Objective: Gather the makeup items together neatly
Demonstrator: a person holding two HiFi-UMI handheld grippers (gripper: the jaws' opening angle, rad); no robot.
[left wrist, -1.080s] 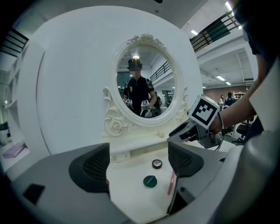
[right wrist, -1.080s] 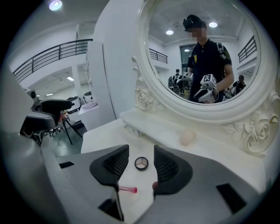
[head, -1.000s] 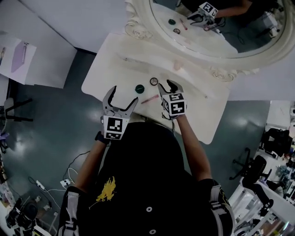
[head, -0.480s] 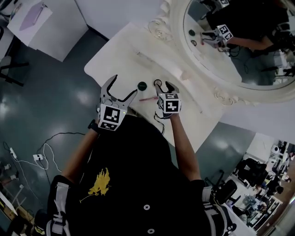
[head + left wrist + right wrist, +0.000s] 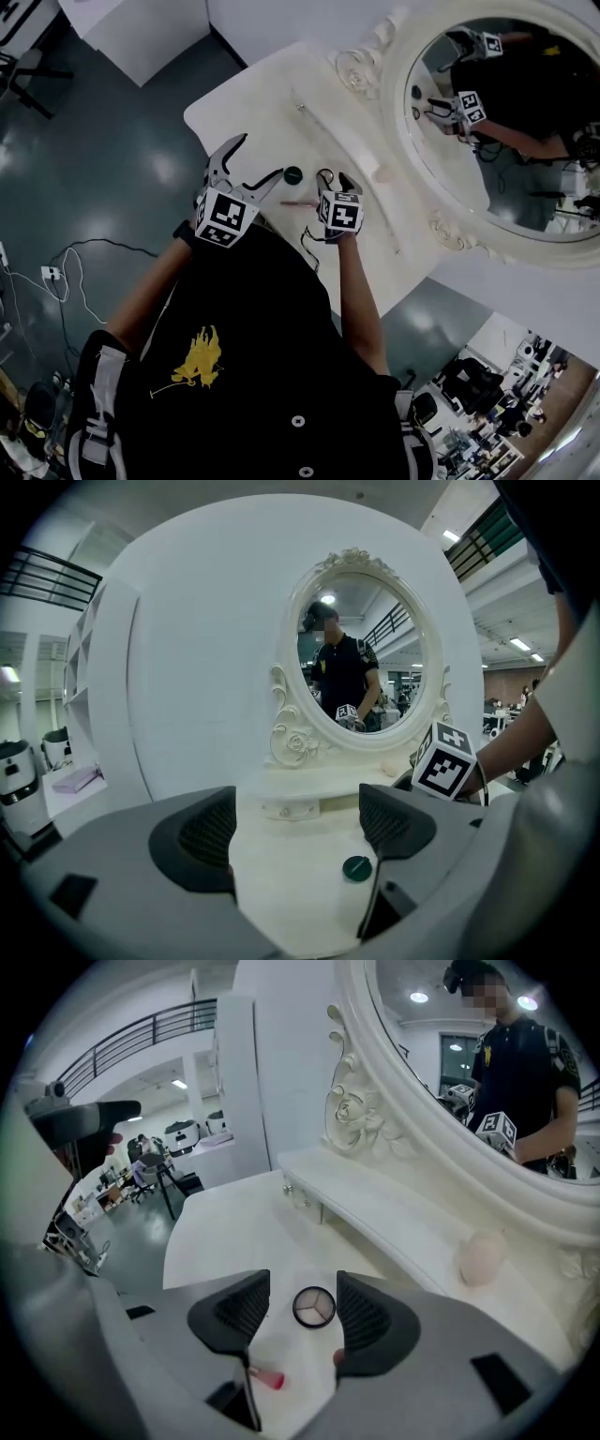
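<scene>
On the white vanity table (image 5: 246, 101) lie a green round compact (image 5: 293, 173), a black-rimmed round compact (image 5: 325, 175) and a pink stick (image 5: 300, 203). My right gripper (image 5: 335, 177) hangs low over the black-rimmed compact (image 5: 314, 1306). Its jaws are opening and stand on either side of the compact without pressing it. The pink stick (image 5: 265, 1378) lies under its left jaw. My left gripper (image 5: 258, 157) is open and empty, left of the green compact (image 5: 357, 868). A pale pink sponge (image 5: 481, 1257) rests on the raised shelf.
An ornate oval mirror (image 5: 506, 122) stands behind the shelf (image 5: 375, 1206), which has a small drawer (image 5: 300, 1196) at its left end. The table's front edge is by the person's body. Cables (image 5: 56, 272) lie on the floor to the left.
The head view has swung, so the table and mirror sit further right and up. Both grippers keep their places by the items, the right one still at the black-rimmed compact.
</scene>
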